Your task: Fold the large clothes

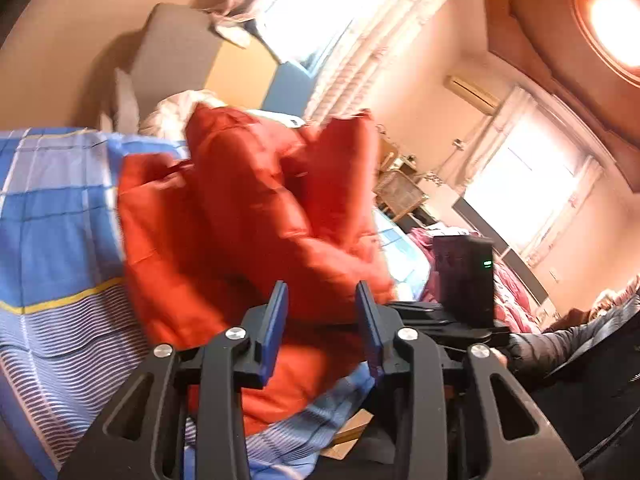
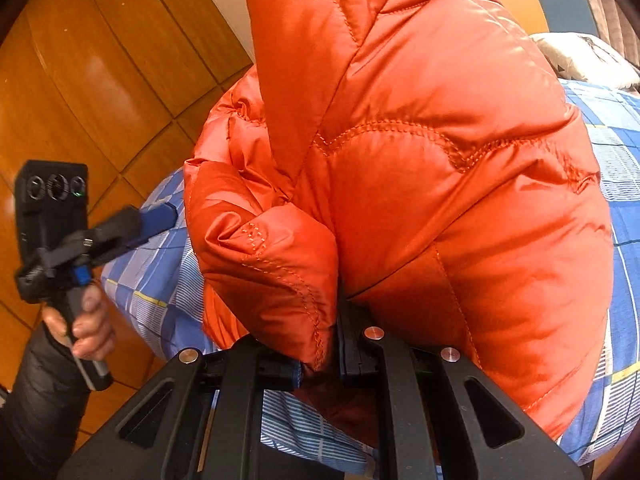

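An orange quilted puffer jacket (image 1: 248, 216) lies bunched on a bed with a blue checked sheet (image 1: 56, 216). In the left wrist view my left gripper (image 1: 322, 300) is open, its blue pads apart just in front of the jacket's near edge, holding nothing. In the right wrist view the jacket (image 2: 420, 160) fills the frame, lifted and hanging. My right gripper (image 2: 320, 356) is shut on a fold of the jacket's hem or sleeve. The left gripper (image 2: 156, 220) also shows there at the left, open, held by a hand.
The bed sheet (image 2: 160, 288) reaches its edge at the left over a wooden floor (image 2: 100, 80). White bedding (image 1: 176, 108) and a headboard stand at the far end. A maroon quilt (image 1: 512, 300) and windows are to the right.
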The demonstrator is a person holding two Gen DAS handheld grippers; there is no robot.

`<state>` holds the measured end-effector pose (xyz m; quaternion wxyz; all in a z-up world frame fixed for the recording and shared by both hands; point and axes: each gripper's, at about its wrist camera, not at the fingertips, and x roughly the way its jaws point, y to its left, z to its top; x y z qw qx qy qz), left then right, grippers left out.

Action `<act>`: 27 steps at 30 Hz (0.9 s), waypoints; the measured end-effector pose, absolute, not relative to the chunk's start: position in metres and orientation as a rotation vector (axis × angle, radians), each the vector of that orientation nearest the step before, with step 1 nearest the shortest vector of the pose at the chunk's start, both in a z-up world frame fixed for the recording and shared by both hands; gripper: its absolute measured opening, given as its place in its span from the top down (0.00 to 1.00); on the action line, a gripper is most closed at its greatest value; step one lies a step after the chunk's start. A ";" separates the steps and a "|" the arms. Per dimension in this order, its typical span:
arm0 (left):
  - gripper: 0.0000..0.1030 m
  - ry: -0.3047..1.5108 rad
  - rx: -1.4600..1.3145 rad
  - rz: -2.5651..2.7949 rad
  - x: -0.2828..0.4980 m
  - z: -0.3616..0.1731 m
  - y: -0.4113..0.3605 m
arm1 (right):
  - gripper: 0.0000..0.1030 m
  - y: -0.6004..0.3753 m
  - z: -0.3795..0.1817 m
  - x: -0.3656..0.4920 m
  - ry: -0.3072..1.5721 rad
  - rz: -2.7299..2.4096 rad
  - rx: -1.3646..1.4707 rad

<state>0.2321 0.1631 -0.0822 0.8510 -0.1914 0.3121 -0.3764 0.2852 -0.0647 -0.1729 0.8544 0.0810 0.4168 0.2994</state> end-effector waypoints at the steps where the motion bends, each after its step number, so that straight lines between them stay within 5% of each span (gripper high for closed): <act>1: 0.62 0.644 -0.402 -0.827 0.229 -0.076 0.156 | 0.90 -0.062 -0.173 0.282 0.872 0.630 0.166; 11: 0.32 0.712 -0.288 -0.934 0.243 -0.057 0.099 | 0.67 -0.040 -0.169 0.267 0.832 0.699 0.135; 13: 0.29 0.757 -0.257 -0.932 0.252 -0.060 0.089 | 0.57 -0.036 -0.168 0.263 0.828 0.729 0.134; 15: 0.25 0.794 -0.220 -0.924 0.254 -0.064 0.082 | 0.36 -0.028 -0.166 0.256 0.820 0.771 0.122; 16: 0.23 0.819 -0.196 -0.916 0.257 -0.067 0.079 | 0.35 -0.026 -0.165 0.252 0.817 0.779 0.116; 24: 0.28 0.929 -0.108 -0.815 0.270 -0.098 0.072 | 0.36 -0.031 -0.166 0.244 0.837 0.817 0.156; 27: 0.41 0.922 -0.133 -0.790 0.271 -0.101 0.073 | 0.35 -0.035 -0.165 0.241 0.831 0.793 0.156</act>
